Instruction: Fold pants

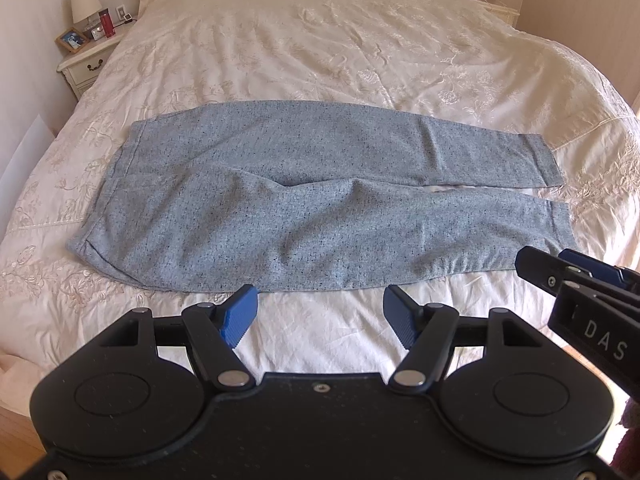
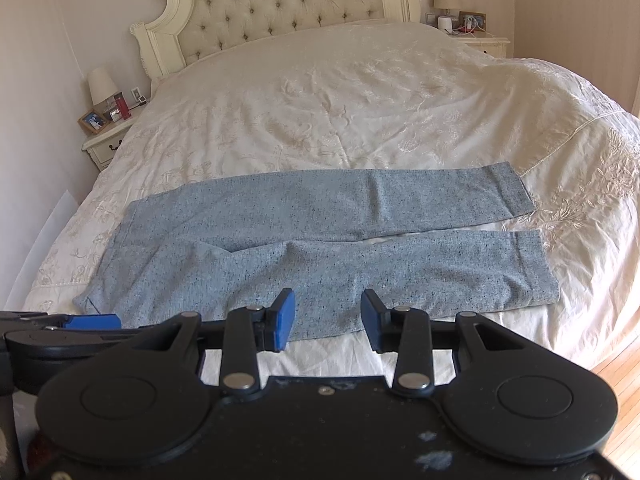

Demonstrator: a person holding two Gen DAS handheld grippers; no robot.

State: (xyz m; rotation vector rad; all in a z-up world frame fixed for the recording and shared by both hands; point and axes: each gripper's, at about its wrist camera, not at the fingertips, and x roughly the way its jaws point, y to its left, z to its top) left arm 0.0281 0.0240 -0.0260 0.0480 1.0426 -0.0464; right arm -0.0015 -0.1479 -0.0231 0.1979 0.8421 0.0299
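Note:
Grey speckled pants (image 1: 296,196) lie flat across the cream bedspread (image 1: 320,40), waistband to the left, both legs running right with a narrow gap between the cuffs. My left gripper (image 1: 320,312) hovers open just short of the near leg's front edge, nothing between its blue pads. From the right, the right gripper (image 1: 576,272) pokes into the left wrist view beside the near cuff. In the right wrist view the pants (image 2: 320,248) fill the middle, and my right gripper (image 2: 328,314) is open over the near leg's front edge, holding nothing. The left gripper's blue pad (image 2: 94,322) shows at the lower left.
A tufted headboard (image 2: 280,4) stands at the far end. Nightstands with lamps, frames and small items flank the bed (image 2: 106,142) (image 2: 480,42). Wooden floor (image 2: 624,368) shows past the bed's right corner. The bedspread beyond the pants is bare.

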